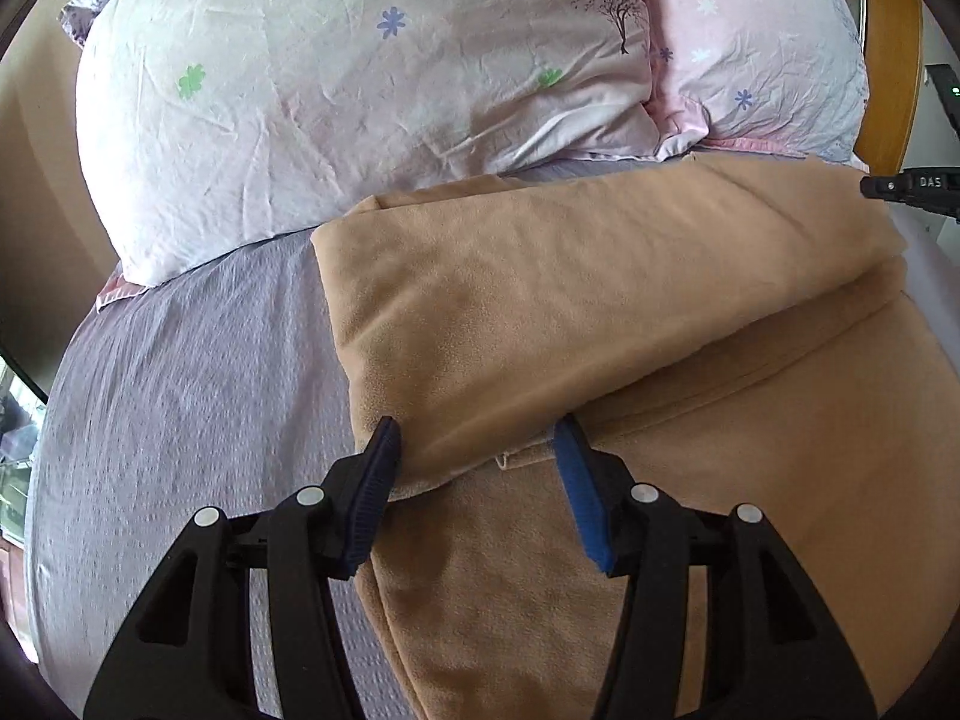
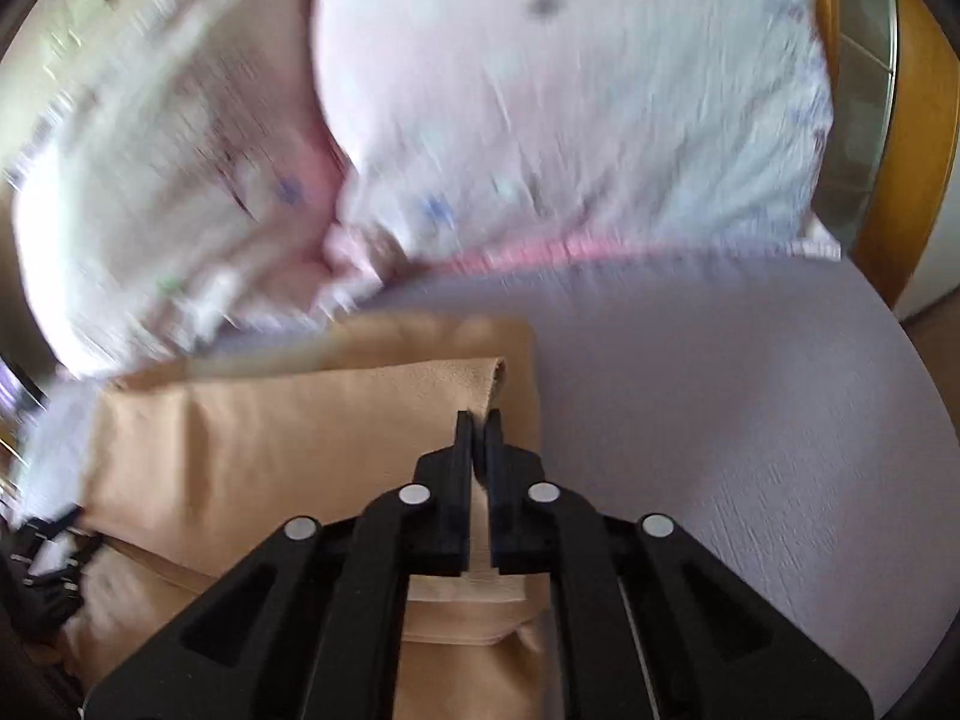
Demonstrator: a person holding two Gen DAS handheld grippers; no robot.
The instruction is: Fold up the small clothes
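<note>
A tan fleece garment (image 1: pixel 540 300) lies on the lilac bed sheet (image 1: pixel 180 390), its upper part folded over the lower part. My left gripper (image 1: pixel 477 441) is open, its blue pads (image 1: pixel 579 492) on either side of the folded layer's near left corner. In the right wrist view the same tan garment (image 2: pixel 288 438) shows, and my right gripper (image 2: pixel 478 420) is shut on its folded right corner, holding that edge slightly lifted. The right gripper's tip also shows at the far right of the left wrist view (image 1: pixel 912 187).
Two flowered white and pink pillows (image 1: pixel 372 90) lie at the head of the bed behind the garment. A wooden headboard (image 2: pixel 918 138) stands at the right. Lilac sheet (image 2: pixel 750 408) spreads to the right of the garment.
</note>
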